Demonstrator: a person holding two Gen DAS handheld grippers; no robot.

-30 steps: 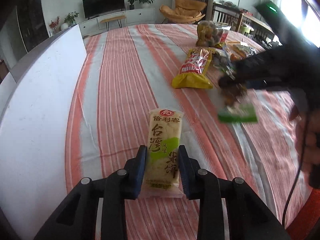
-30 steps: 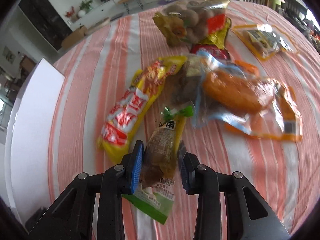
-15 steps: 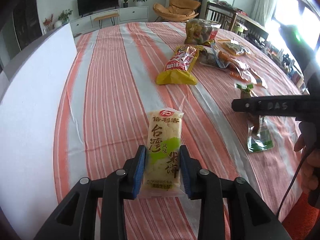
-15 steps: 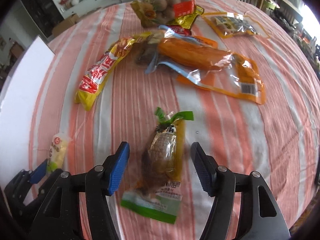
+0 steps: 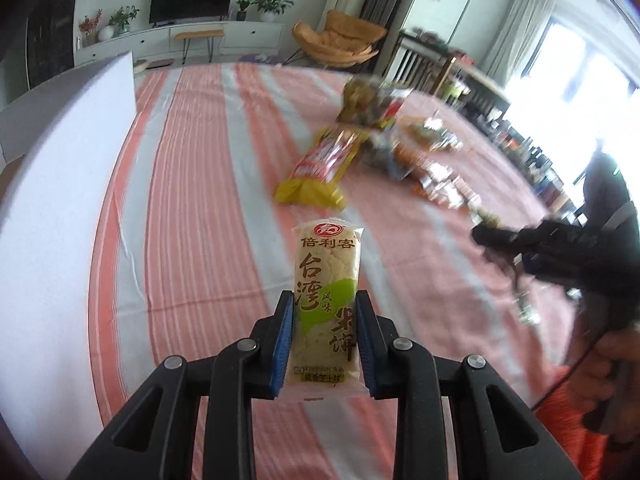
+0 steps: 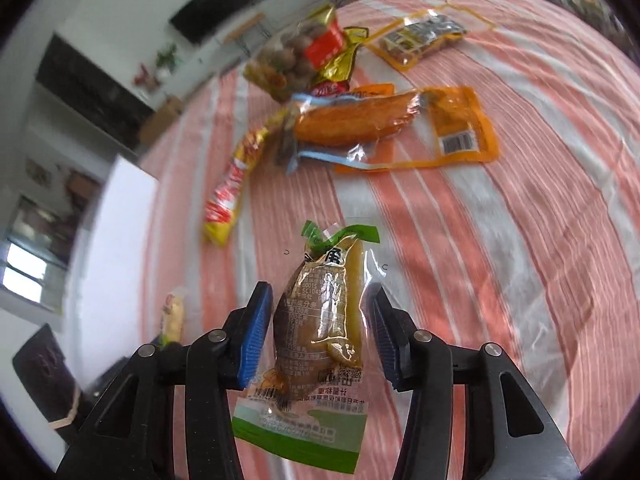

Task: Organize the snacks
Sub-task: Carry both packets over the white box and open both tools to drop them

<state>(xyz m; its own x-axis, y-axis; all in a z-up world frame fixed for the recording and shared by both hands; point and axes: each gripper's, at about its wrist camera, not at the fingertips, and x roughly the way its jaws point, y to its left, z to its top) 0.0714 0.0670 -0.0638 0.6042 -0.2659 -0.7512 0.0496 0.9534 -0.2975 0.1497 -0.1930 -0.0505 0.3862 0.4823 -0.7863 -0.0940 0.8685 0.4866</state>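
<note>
Left gripper (image 5: 325,338): clamped on the rice cracker pack (image 5: 325,308), which stands upright between its blue pads, lifted off the striped desk (image 5: 208,200).
Right gripper (image 6: 320,330): closed on the green-topped snack pouch (image 6: 318,344), which hangs between its fingers above the desk.
Other snacks: yellow-red bag (image 6: 228,196) and orange pouch (image 6: 400,128) lie farther off.

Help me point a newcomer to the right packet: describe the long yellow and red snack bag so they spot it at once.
Start at the striped tablecloth and find the pile of snacks at its far side. The long yellow and red bag lies at that pile's left edge, nearest the white board. It alone is opaque, narrow and printed red; its neighbours are see-through.
</note>
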